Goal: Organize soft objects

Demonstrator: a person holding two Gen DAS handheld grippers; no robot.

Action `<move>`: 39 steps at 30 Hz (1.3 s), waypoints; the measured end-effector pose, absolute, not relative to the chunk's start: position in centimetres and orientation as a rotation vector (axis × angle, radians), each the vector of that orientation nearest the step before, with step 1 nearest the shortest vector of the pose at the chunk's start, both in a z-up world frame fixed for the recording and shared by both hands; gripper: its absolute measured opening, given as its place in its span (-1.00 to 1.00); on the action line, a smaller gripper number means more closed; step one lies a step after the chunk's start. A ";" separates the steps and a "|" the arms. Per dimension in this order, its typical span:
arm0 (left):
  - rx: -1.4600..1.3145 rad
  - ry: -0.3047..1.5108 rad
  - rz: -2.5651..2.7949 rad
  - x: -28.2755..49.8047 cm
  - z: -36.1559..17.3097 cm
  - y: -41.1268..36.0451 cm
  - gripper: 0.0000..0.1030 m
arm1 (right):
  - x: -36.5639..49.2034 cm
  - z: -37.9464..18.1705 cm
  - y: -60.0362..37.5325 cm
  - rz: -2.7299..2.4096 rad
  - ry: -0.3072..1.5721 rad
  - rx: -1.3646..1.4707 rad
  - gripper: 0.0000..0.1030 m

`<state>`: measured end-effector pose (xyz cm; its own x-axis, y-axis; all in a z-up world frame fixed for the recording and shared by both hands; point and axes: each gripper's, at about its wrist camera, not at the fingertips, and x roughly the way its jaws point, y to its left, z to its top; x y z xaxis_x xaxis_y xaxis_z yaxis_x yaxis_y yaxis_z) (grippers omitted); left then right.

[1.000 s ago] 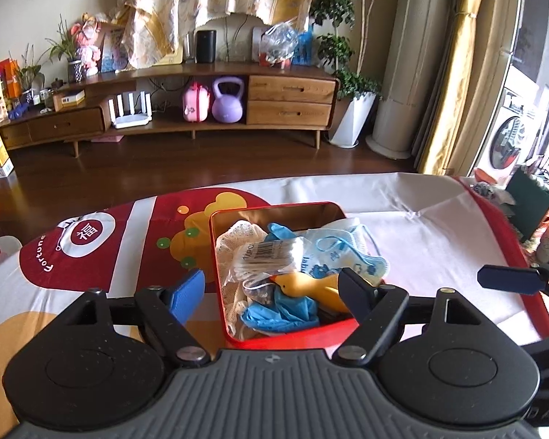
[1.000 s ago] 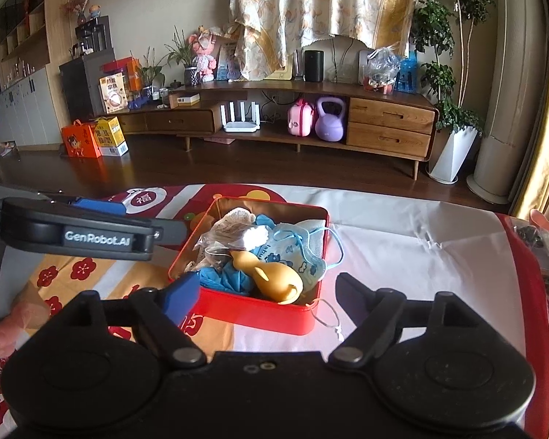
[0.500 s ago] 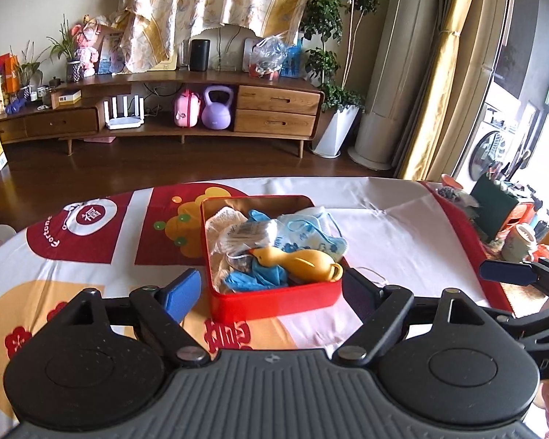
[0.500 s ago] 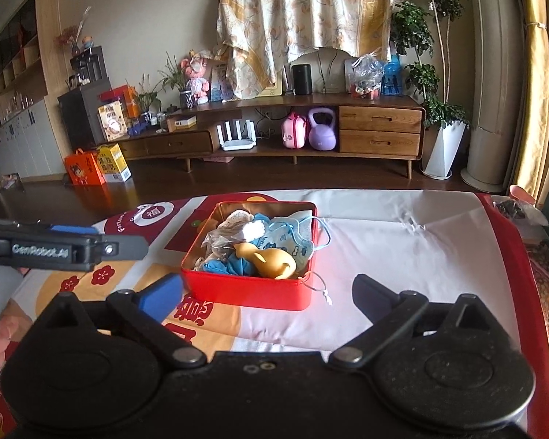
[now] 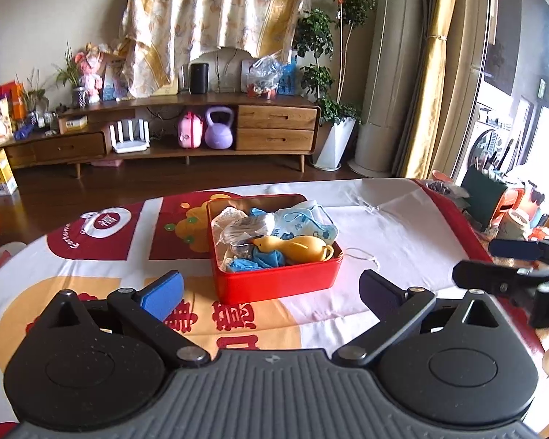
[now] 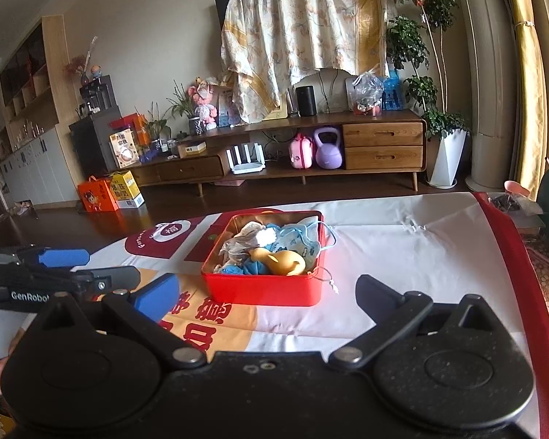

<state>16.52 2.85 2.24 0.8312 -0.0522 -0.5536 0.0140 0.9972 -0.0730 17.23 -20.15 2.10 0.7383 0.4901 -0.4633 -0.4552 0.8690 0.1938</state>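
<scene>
A red tin (image 5: 282, 281) (image 6: 238, 289) sits mid-table on the printed tablecloth (image 5: 384, 226). It holds a yellow duck-shaped toy (image 5: 296, 248) (image 6: 282, 261), a pale blue patterned mask (image 5: 303, 223) (image 6: 292, 241), blue cloth (image 5: 252, 261) and a clear plastic packet (image 5: 245, 226). My left gripper (image 5: 271, 289) hangs short of the tin's near wall, its jaws opening, nothing between them. My right gripper (image 6: 265, 294) is open and empty, also short of the tin. Each gripper shows at the edge of the other's view: the right gripper (image 5: 512, 259), the left gripper (image 6: 55, 267).
A white string loop (image 5: 366, 256) trails from the tin onto the cloth. A green holder (image 5: 486, 197) and a cup (image 5: 512, 219) stand by the table's right edge. A wooden sideboard (image 6: 347, 146) lines the far wall beyond the floor.
Both grippers have drawn back from the tin, which now looks smaller and farther off. Both pairs of jaws have spread wider. The tin's contents have not moved.
</scene>
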 end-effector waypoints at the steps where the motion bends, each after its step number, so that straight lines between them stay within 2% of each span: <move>1: -0.058 0.581 -0.031 16.1 2.2 2.7 1.00 | 17.0 2.1 -20.2 0.520 0.524 0.070 0.99; 9: -0.007 0.567 -0.007 14.0 1.6 1.5 1.00 | 14.8 1.3 -20.0 0.530 0.499 0.055 0.99; 39: -0.144 0.583 -0.046 11.2 0.4 2.0 1.00 | 13.8 -0.2 -19.1 0.521 0.508 0.054 0.99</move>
<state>11.20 1.98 0.36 0.8344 -0.0837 -0.5448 0.0025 0.9889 -0.1482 13.77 -19.06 -0.16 0.7469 0.4891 -0.4505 -0.4630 0.8688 0.1756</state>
